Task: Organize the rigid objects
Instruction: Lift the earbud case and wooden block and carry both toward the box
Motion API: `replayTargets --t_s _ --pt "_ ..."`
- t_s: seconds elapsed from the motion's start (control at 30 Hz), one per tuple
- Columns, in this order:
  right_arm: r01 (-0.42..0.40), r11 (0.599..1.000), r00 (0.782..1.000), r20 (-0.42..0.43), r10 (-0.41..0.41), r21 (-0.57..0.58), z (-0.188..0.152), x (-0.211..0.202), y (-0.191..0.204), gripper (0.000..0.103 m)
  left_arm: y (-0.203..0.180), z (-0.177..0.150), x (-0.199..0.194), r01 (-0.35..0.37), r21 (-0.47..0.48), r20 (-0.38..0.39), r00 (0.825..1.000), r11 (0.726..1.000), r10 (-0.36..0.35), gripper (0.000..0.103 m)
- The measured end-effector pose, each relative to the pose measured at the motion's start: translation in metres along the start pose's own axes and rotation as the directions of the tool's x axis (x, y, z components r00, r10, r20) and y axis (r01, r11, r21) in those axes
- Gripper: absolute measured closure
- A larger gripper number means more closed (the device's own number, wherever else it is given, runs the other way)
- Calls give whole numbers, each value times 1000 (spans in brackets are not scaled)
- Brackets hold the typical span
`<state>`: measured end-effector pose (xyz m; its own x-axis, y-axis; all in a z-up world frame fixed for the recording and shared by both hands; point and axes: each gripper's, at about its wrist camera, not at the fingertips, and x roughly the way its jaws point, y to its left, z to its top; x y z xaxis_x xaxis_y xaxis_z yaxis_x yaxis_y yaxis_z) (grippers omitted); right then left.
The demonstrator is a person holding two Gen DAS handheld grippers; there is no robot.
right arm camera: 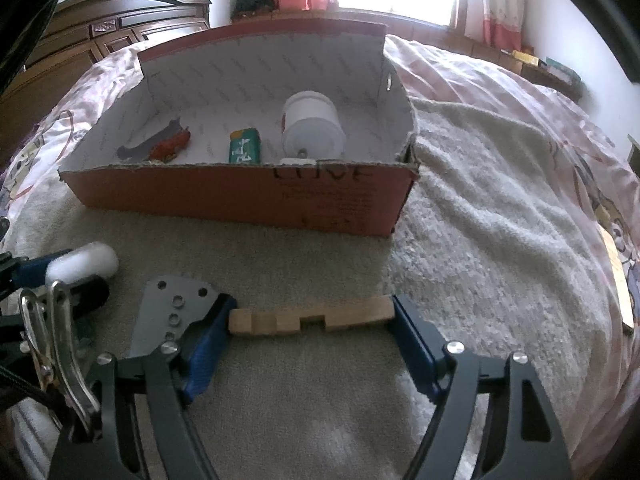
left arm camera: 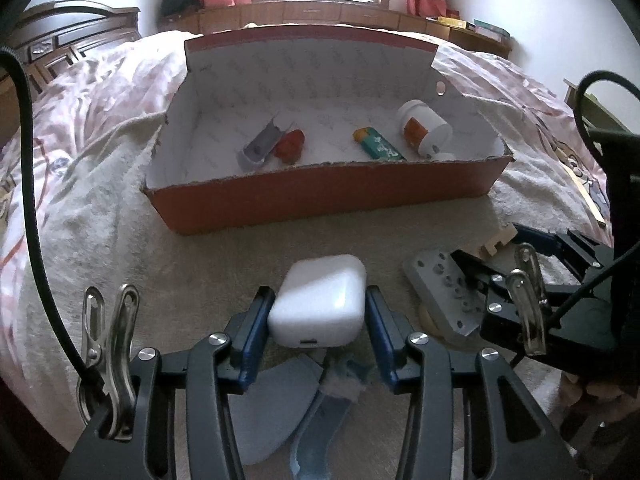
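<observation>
In the left wrist view a white rounded earbud case (left arm camera: 320, 304) lies on the beige towel (left arm camera: 224, 256). My left gripper (left arm camera: 319, 294) is shut on it, one blue pad against each side. My right gripper (right arm camera: 313, 308) is shut on a notched wooden block (right arm camera: 280, 320), which spans end to end between its pads, low over the towel. The red cardboard box (right arm camera: 240, 196) with a white inside stands just beyond both grippers. It holds a grey metal piece (right arm camera: 148, 144), a red toy (right arm camera: 172, 146), a green pack (right arm camera: 244, 148) and a white jar (right arm camera: 312, 128) on its side.
A grey metal plate with holes (right arm camera: 168, 312) lies beside the right gripper's left finger. A pale grey flat piece (left arm camera: 272, 396) and a blue curved piece (left arm camera: 320, 424) lie under the left gripper. All of this rests on a bed with a pink quilt (right arm camera: 520, 92); a dark wooden headboard (right arm camera: 100, 36) stands at the left.
</observation>
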<state>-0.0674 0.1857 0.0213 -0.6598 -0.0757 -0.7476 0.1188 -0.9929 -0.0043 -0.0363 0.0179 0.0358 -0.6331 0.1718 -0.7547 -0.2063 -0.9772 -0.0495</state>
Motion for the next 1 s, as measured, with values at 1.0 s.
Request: replayTargets --t_s 1.0 --pt "-52 998 999 -5 52 47 -12 -12 -4 23 24 0 7 4 -60 -56 998 998 -8 78"
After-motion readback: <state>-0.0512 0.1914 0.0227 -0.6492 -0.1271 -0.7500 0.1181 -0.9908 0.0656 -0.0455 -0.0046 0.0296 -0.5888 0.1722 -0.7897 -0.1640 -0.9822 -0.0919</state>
